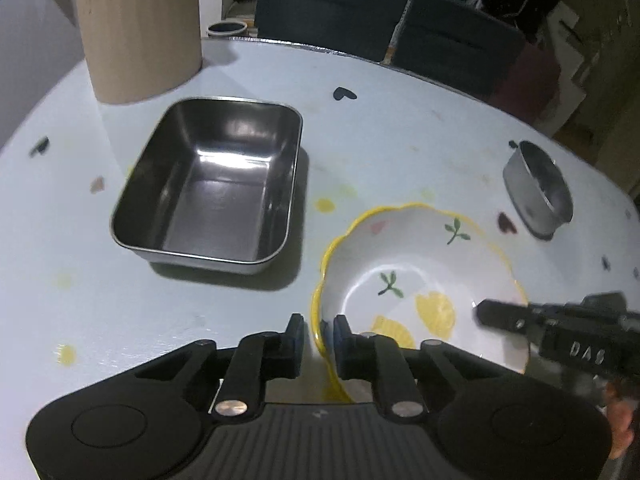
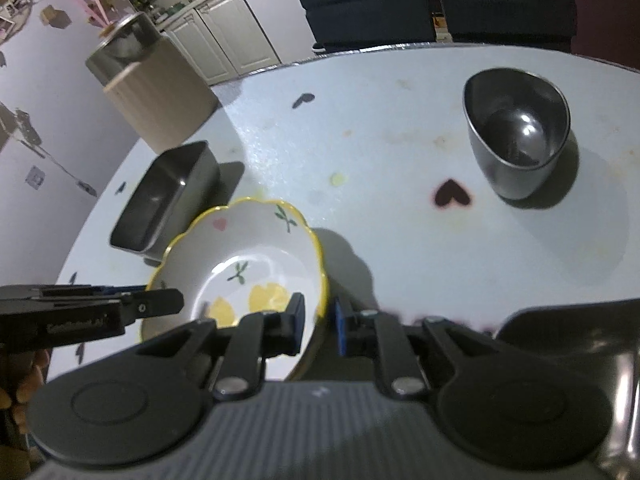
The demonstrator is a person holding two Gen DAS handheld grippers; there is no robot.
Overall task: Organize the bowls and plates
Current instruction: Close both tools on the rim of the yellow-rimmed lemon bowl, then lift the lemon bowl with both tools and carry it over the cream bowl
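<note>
Both pairs of tongs pinch the same white ceramic bowl with a wavy yellow rim and painted lemons and leaves (image 1: 420,276), from opposite sides. The left tongs (image 1: 318,334) straddle the bowl's near left rim, one finger outside the wall and the other inside, pressed close on the thin edge. The right tongs (image 2: 320,312) do likewise on the opposite rim: the left finger sits inside the bowl, the blue-padded right finger outside it, and the rim runs between them. Each pair shows in the other's camera as a black arm reaching over the bowl. Whether the bowl rests on the pale blue surface dotted with small hearts (image 1: 380,140) or is lifted just off it, I cannot tell.

Ahead of the left tongs and a little to their left sits a rectangular stainless-steel tray with rounded corners (image 1: 212,184), flat on the surface just beside the bowl. Beyond the tray stands a tall beige ribbed container (image 1: 140,36). Ahead of the right tongs and off to their right, well apart from the bowl, stands a small round stainless-steel bowl (image 2: 516,132). Dark blue chairs (image 1: 332,4) line the far edge of the surface.
</note>
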